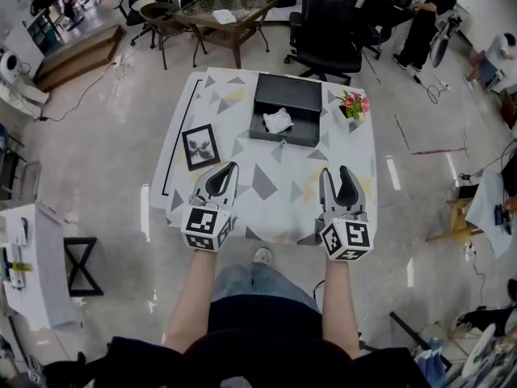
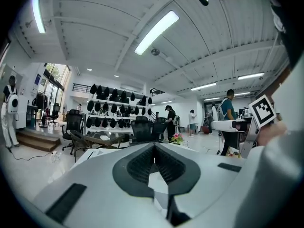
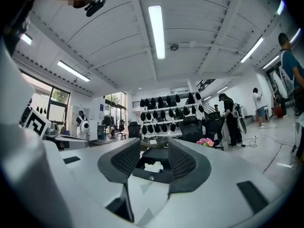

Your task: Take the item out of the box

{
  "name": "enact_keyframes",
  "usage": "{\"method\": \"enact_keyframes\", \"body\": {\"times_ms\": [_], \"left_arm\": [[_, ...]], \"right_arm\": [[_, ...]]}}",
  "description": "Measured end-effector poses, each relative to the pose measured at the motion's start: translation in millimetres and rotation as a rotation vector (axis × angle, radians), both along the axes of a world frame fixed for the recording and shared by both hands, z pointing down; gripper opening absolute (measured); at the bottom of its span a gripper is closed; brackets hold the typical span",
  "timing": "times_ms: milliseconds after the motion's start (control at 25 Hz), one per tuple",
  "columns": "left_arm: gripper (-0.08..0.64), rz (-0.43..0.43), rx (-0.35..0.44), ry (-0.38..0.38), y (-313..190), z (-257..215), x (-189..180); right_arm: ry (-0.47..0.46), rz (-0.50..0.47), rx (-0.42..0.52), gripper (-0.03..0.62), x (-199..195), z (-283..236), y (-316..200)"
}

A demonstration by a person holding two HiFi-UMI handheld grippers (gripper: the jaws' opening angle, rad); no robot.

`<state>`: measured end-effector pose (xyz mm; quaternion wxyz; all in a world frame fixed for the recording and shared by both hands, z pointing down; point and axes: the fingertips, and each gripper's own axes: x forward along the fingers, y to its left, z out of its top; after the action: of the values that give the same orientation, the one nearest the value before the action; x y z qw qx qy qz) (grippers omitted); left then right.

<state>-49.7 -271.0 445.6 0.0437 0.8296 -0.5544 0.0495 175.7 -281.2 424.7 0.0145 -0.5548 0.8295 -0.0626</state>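
A black open box point(image 1: 287, 95) stands at the far middle of the table point(image 1: 266, 192), and a crumpled white item point(image 1: 278, 120) lies inside it. Both grippers hover over the table's near edge, well short of the box. My left gripper point(image 1: 233, 167) is shut and holds nothing; in the left gripper view point(image 2: 153, 145) its pads meet at the tips. My right gripper point(image 1: 334, 170) is open and empty. The right gripper view point(image 3: 154, 145) looks between its jaws at the box point(image 3: 151, 175) and the white item point(image 3: 153, 166).
A framed picture point(image 1: 200, 146) lies on the table's left side. A small pot of pink flowers point(image 1: 354, 103) stands right of the box. Black office chairs point(image 1: 327, 23) and a glass table point(image 1: 230, 6) stand beyond. People are at the back right.
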Motion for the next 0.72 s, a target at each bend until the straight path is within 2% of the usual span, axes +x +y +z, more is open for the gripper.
{"method": "enact_keyframes", "body": {"times_ms": [280,720], "left_arm": [[0.020,-0.013,0.004,0.003,-41,-5,-3],[0.020,0.044,-0.017,0.014,-80,-5,6]], "right_arm": [[-0.009,-0.011,-0.008,0.167,-2,0,-41],[0.028,0.012,-0.023,0.166,-2,-12,-80]]}}
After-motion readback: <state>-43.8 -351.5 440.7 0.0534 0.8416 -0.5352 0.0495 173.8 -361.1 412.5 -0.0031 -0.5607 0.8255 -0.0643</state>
